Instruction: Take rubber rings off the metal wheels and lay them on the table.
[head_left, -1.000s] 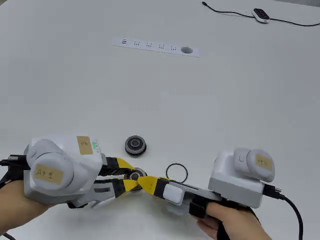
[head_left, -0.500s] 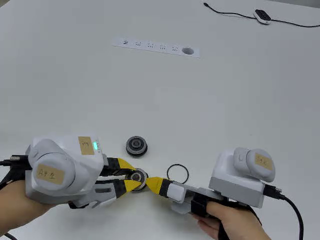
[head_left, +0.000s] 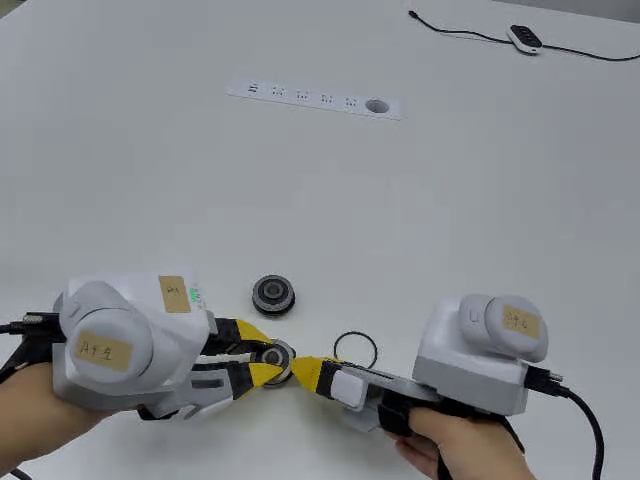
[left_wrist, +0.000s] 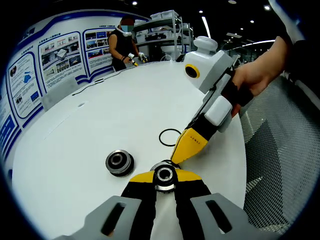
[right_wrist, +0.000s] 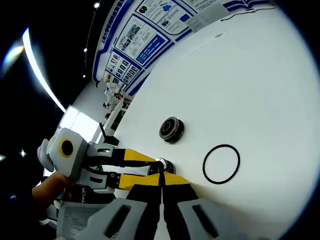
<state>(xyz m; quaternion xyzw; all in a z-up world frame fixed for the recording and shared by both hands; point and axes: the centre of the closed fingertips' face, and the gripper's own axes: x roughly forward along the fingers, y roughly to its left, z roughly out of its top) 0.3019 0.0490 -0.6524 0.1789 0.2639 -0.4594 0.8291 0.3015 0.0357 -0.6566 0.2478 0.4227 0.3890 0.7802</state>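
The left gripper (left_wrist: 165, 178) clenched a wheel (left_wrist: 164, 174). The right gripper (right_wrist: 161, 175), jaws together, touched its rim. A ring (head_left: 355, 349) lay on the desk (head_left: 450, 200).

— What is carried by the white table (head_left: 150, 150)?
— A black rubber ring (head_left: 355, 349) is seen lying flat, a metal wheel (head_left: 272, 294) near it.
— And farther back?
— A white power strip (head_left: 312, 98) is laid there, a cable (head_left: 455, 32) with a switch (head_left: 525, 38) beyond.

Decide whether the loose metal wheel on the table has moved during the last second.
No. The loose wheel sits the same against the power strip and the loose rubber ring; the camera alone shifted.
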